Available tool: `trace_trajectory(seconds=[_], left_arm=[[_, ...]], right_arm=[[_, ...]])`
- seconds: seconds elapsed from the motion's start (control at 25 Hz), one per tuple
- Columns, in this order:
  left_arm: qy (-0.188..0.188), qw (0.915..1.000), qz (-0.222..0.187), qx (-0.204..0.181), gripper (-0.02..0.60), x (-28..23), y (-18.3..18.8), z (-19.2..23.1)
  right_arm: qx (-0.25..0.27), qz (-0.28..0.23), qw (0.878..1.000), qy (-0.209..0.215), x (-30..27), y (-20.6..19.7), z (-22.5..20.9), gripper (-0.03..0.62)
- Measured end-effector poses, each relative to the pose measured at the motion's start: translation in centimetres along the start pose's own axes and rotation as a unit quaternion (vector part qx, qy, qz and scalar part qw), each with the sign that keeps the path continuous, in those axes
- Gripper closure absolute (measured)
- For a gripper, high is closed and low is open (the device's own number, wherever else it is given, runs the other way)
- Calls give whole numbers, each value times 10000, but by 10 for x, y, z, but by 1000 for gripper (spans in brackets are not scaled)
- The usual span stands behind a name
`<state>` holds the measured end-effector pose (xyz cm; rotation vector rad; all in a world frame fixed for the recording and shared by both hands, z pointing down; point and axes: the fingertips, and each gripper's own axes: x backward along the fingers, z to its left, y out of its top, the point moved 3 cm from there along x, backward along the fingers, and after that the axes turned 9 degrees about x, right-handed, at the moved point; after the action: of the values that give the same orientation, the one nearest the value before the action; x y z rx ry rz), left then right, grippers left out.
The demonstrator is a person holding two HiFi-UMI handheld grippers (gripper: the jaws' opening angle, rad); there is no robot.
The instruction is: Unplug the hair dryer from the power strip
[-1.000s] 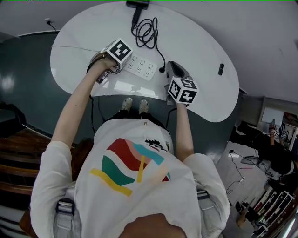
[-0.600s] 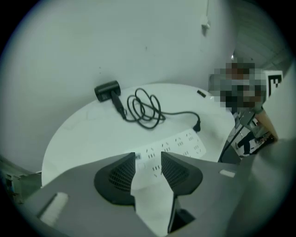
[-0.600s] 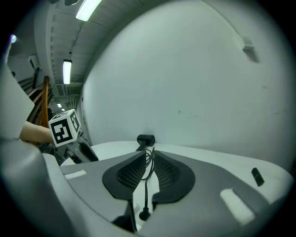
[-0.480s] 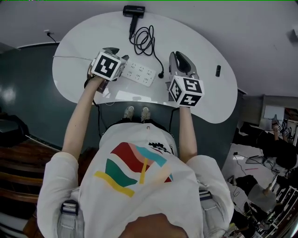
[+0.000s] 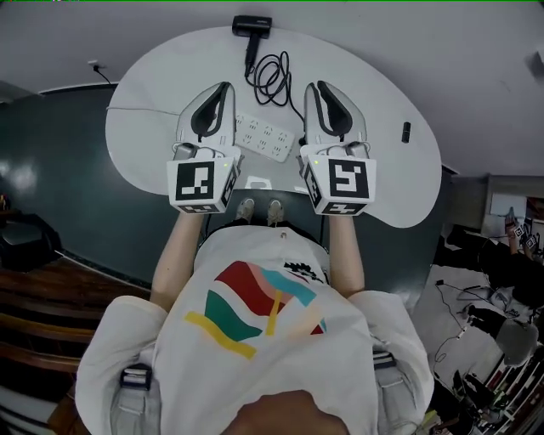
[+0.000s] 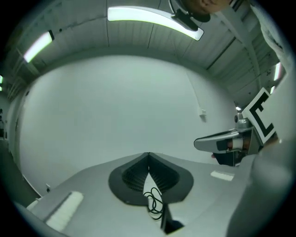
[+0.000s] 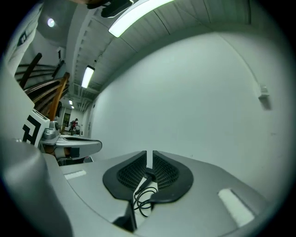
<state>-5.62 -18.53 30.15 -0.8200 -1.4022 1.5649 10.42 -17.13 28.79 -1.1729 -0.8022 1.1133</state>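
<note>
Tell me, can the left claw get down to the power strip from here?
Probably yes: the left claw hangs level above the table, the power strip lies beside it, uncovered, and nothing stands between. Its jaws have just closed, empty, so they need reopening.

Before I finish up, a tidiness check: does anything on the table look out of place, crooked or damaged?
Nothing looks damaged or spilled. The power strip lies slanted on the table, the hair dryer sits right at the far rim, and its cord lies in a loose tangle between them. The plug end cannot be made out.
</note>
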Motion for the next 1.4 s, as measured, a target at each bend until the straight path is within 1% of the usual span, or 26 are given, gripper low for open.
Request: trace_trajectory(seconds=[0.08, 0.16, 0.24, 0.36, 0.44, 0.56, 0.72, 1.0, 1.4], left_arm=[[46, 9996, -273, -51, 581, 13, 8, -5], [89, 9982, -595, 17, 581, 24, 18, -10], [121, 9973, -729, -15, 581, 34, 23, -16], [-17, 9976, -590, -354, 581, 38, 22, -28], [-73, 9979, -460, -445, 581, 38, 17, -32], [-68, 9987, -358, -362, 581, 40, 12, -34], [-89, 9988, -225, -433, 581, 44, 6, -37], [-64, 9993, -134, -331, 581, 45, 3, -35], [-91, 9992, -89, -366, 581, 44, 2, -38]], right_arm=[[137, -113, 9998, -47, 8, 5, 8, 562], [149, -162, 9998, -15, 14, 3, 17, 580], [66, -139, 9998, 90, 20, -6, 25, 582], [-141, -203, 9996, 154, 26, -8, 32, 582], [-201, -207, 9994, 170, 31, -10, 35, 582], [-159, -103, 9994, 287, 35, -18, 43, 582], [-86, 5, 9991, 426, 38, -23, 52, 582], [-42, -46, 9989, 465, 36, -19, 53, 582], [-17, -15, 9987, 500, 36, -21, 50, 582]])
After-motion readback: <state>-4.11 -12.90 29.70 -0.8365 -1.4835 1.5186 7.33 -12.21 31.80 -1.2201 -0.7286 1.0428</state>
